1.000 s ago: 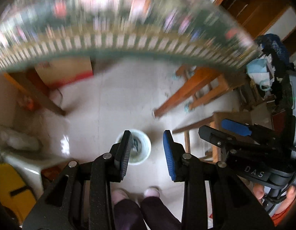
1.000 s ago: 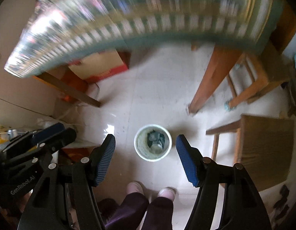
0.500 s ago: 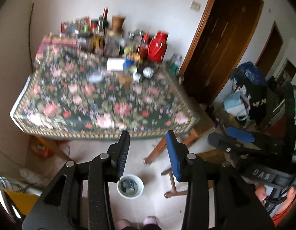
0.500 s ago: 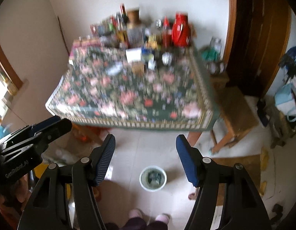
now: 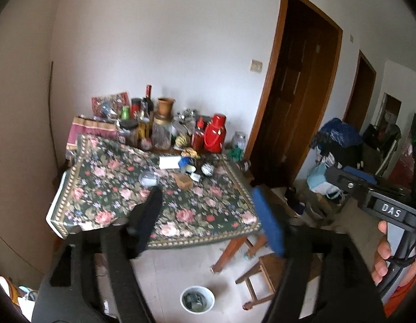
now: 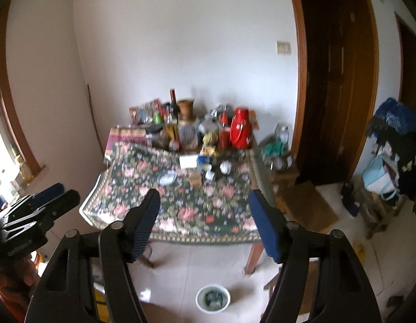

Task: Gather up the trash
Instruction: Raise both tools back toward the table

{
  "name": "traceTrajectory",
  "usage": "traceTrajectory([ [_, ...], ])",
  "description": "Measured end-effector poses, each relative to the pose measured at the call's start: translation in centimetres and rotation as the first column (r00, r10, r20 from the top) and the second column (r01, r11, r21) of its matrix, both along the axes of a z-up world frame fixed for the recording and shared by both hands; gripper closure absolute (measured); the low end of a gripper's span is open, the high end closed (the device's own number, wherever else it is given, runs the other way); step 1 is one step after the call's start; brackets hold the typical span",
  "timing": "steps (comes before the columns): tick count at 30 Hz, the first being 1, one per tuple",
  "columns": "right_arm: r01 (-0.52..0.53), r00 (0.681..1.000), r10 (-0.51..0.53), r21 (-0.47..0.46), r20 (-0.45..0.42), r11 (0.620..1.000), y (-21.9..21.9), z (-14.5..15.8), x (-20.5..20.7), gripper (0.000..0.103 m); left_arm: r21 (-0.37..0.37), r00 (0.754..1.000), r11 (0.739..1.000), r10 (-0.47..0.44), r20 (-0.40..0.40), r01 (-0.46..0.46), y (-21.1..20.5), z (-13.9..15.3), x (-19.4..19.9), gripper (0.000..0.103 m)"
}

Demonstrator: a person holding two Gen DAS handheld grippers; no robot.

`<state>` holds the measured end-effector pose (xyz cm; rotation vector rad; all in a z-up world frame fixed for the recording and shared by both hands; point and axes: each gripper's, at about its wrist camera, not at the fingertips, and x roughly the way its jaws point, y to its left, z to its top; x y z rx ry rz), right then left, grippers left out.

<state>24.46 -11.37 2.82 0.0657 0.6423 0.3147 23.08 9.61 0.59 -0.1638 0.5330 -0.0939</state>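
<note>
A white bin (image 5: 197, 298) with trash in it stands on the floor in front of the floral-cloth table (image 5: 113, 202). On the cloth lie a clear crumpled wrapper (image 5: 148, 179), a small brown box (image 5: 184, 181), a white packet (image 5: 169, 161), a blue can (image 5: 185, 162) and a foil ball (image 5: 207, 169). My left gripper (image 5: 208, 215) hangs high before the table, its jaws opening with nothing between them. My right gripper (image 6: 205, 223) is beside it, also opening and empty. The bin (image 6: 212, 298) sits low between its fingers.
Bottles, jars and a red thermos (image 5: 214, 134) crowd the table's back edge by the wall. A wooden stool (image 5: 264, 269) stands right of the bin. Brown doors (image 5: 302, 94) and a pile of bags (image 5: 334, 140) fill the right side.
Both grippers rose from low over the bin and tilted up, so the table top is now in view. Both pairs of jaws have widened, the left much more.
</note>
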Motion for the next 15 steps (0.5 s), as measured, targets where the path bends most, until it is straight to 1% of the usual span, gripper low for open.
traceTrajectory([
  [1,0.01,1.0,-0.01,-0.001,0.01,1.0,0.1,0.2,0.0,0.024,-0.002,1.0,1.0,0.01,0.008,-0.01,0.4,0.2,0.1,0.017],
  [2,0.02,1.0,-0.02,-0.002,0.016,1.0,0.1,0.2,0.2,0.021,-0.006,1.0,1.0,0.019,0.014,-0.019,0.7,0.2,0.2,0.009],
  [3,0.026,1.0,-0.026,-0.002,0.017,1.0,0.1,0.2,0.4,0.015,-0.013,0.999,0.999,0.033,0.019,-0.032,1.1,0.3,0.4,0.007],
  [4,0.03,0.999,-0.03,0.001,0.014,1.0,0.2,0.1,0.7,0.012,-0.019,0.999,0.999,0.04,0.019,-0.04,1.4,0.3,0.8,0.007],
  [7,0.031,1.0,-0.031,0.008,-0.001,0.999,0.2,-0.4,2.2,0.011,-0.041,0.999,0.998,0.051,-0.001,-0.051,2.3,-0.1,2.3,0.007],
  [8,0.032,0.999,-0.032,0.006,-0.002,0.999,0.2,-0.3,2.2,0.011,-0.043,0.998,0.997,0.058,-0.005,-0.058,2.5,-0.3,2.9,0.007],
  [9,0.032,0.999,-0.032,0.003,-0.003,0.999,0.2,-0.7,3.1,0.011,-0.039,0.998,0.997,0.065,-0.007,-0.065,2.6,-0.4,3.2,0.007],
  [12,0.029,1.0,-0.029,0.001,-0.003,1.0,0.0,-0.9,4.2,0.011,-0.002,0.996,0.996,0.093,-0.009,-0.093,2.5,-0.8,4.8,0.007],
  [13,0.022,1.0,-0.021,0.005,-0.004,1.0,-0.2,-1.3,5.5,0.011,0.011,0.995,0.995,0.102,-0.007,-0.102,2.5,-0.9,5.5,0.007],
  [15,0.014,1.0,-0.014,0.008,-0.004,1.0,-0.4,-1.4,6.4,0.011,0.034,0.992,0.992,0.124,-0.011,-0.123,2.3,-1.2,7.2,0.007],
])
